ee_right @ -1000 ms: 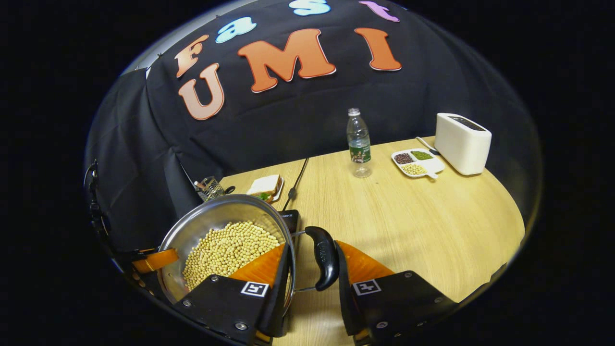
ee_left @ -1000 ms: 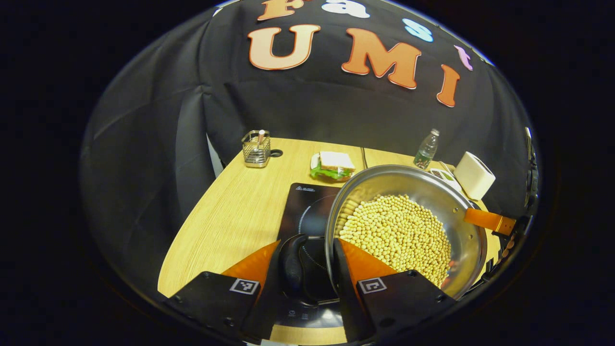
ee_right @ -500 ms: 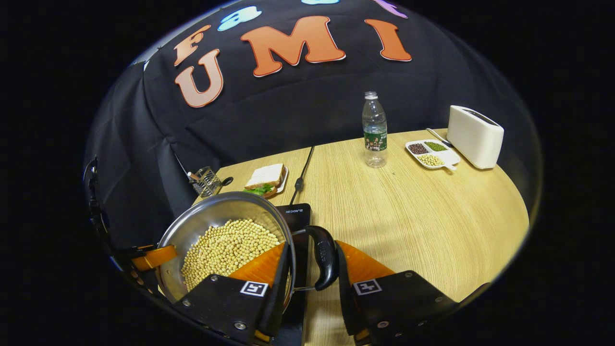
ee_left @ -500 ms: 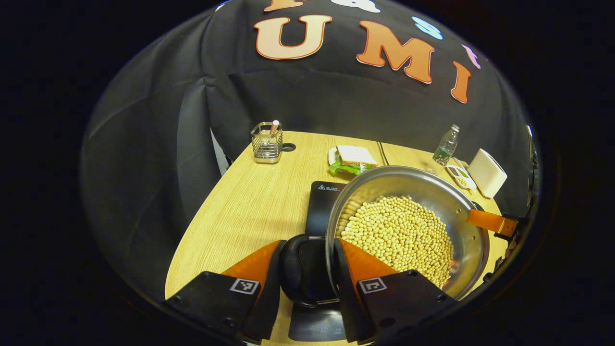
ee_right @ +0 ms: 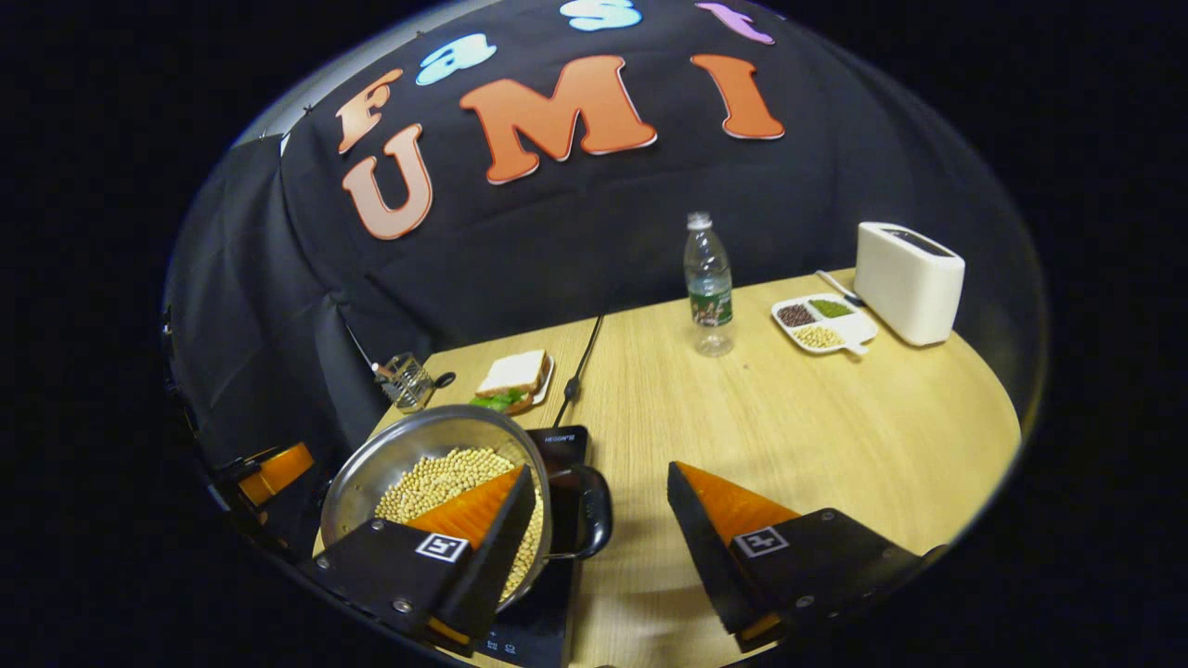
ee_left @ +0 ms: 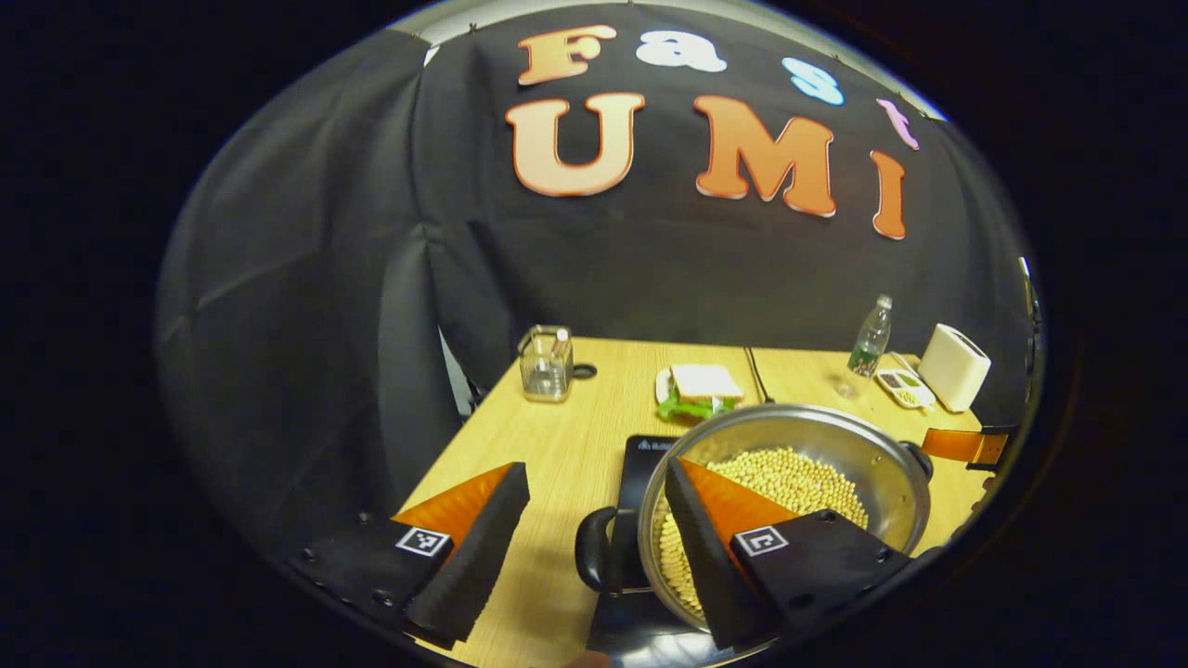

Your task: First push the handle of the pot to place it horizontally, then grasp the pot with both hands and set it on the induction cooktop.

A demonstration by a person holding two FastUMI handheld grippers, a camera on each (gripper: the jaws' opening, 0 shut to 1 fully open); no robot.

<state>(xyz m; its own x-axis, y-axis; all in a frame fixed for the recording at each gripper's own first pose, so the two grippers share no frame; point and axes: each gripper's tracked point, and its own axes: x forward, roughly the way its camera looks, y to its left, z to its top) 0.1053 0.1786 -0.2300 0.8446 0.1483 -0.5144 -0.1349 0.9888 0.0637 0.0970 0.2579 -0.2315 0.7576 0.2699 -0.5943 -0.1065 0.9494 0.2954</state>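
Observation:
A steel pot [ee_left: 835, 432] full of soybeans rests on the black induction cooktop [ee_left: 650, 451]. My left gripper [ee_left: 594, 471] is open, and the pot's black loop handle [ee_left: 587, 557] lies below and between its fingers, untouched. One finger reaches over the pot's rim. In the right gripper view the same pot [ee_right: 390, 456] sits on the cooktop [ee_right: 562, 442]. My right gripper [ee_right: 601, 473] is open above the other loop handle [ee_right: 599, 516], apart from it. Each view shows the other gripper at the pot's far side, the right gripper [ee_left: 965, 446] and the left gripper [ee_right: 275, 468].
On the wooden table [ee_right: 835, 436] stand a sandwich on a plate [ee_right: 512, 378], a wire utensil holder [ee_right: 405, 380], a water bottle [ee_right: 709, 288], a divided dish of beans [ee_right: 820, 325] and a white toaster [ee_right: 910, 282]. A black cable [ee_right: 577, 371] runs back from the cooktop.
Both grippers have opened and let go of the pot's handles, drawing back from them. The pot has come down onto the cooktop and sits level.

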